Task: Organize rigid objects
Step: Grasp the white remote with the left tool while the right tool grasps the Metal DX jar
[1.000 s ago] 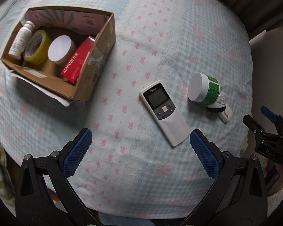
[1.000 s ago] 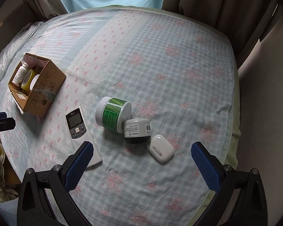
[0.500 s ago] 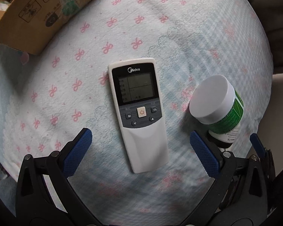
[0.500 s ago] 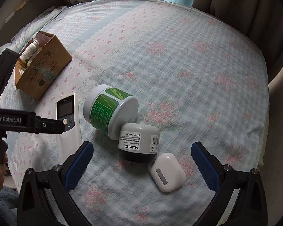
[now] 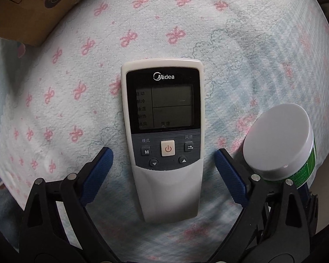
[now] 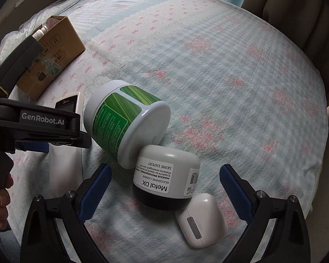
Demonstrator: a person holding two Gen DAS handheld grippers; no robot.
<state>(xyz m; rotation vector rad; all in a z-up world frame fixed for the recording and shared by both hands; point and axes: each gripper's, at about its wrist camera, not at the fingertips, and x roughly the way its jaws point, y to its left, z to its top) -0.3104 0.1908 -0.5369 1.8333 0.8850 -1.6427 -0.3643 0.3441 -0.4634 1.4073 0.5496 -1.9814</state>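
A white Midea remote (image 5: 164,135) lies flat on the bedspread. My left gripper (image 5: 164,175) is open, its blue pads either side of the remote's lower half, apart from it. A green-labelled white jar (image 5: 278,146) lies on its side to the right. In the right wrist view that jar (image 6: 125,120) leans on a grey-and-black Metal DX jar (image 6: 164,179), with a white earbud case (image 6: 201,219) beside it. My right gripper (image 6: 165,194) is open around the Metal DX jar. The left gripper's body (image 6: 39,129) covers most of the remote (image 6: 71,104).
A cardboard box (image 6: 54,50) with bottles inside stands at the far left of the bed; its side shows in the left wrist view (image 5: 33,6). The flowered bedspread (image 6: 230,76) stretches back to curtains. The bed edge drops off on the right.
Both grippers have moved down and forward. The left one now straddles the remote; the right one has closed in on the two jars and the earbud case.
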